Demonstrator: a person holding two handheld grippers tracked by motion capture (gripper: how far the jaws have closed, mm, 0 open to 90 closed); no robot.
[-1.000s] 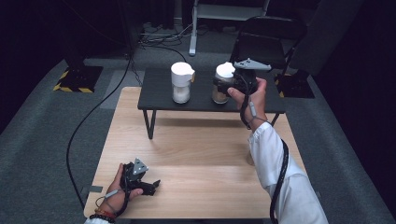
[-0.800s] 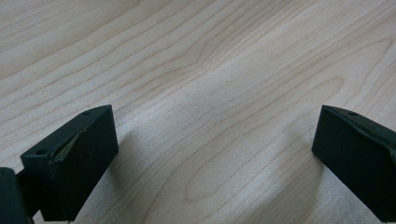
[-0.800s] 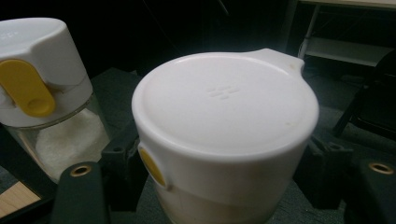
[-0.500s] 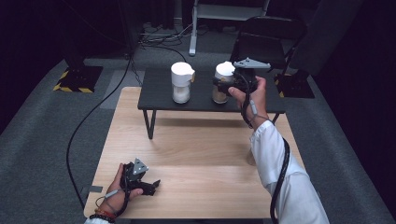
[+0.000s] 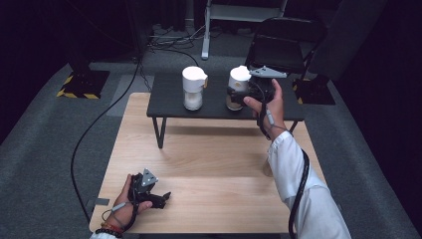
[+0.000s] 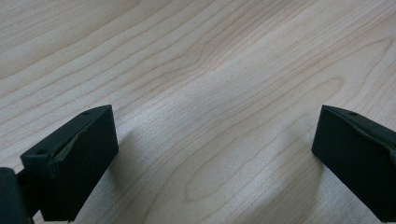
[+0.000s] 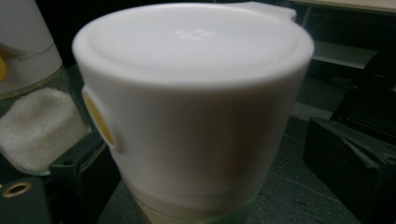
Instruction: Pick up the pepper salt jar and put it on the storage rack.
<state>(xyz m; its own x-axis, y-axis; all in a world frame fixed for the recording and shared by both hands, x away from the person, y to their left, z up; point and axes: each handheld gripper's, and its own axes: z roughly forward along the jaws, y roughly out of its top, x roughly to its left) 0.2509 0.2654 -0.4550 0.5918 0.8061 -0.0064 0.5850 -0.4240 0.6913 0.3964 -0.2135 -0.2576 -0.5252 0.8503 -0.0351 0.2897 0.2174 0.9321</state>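
Two white-lidded jars stand on the low black table. My right gripper reaches in from the right around the right jar. In the right gripper view that jar stands between the jaws of the right gripper. The jaws have just been opening, and the right jaw stands off the jar's wall. The left jar holds white powder. My left gripper rests open on the wooden table near its front left corner, with only bare wood between the jaws.
A black folding chair stands behind the low table. A black cable runs over the grey floor at the left. A sleeved forearm crosses the wooden table's right side.
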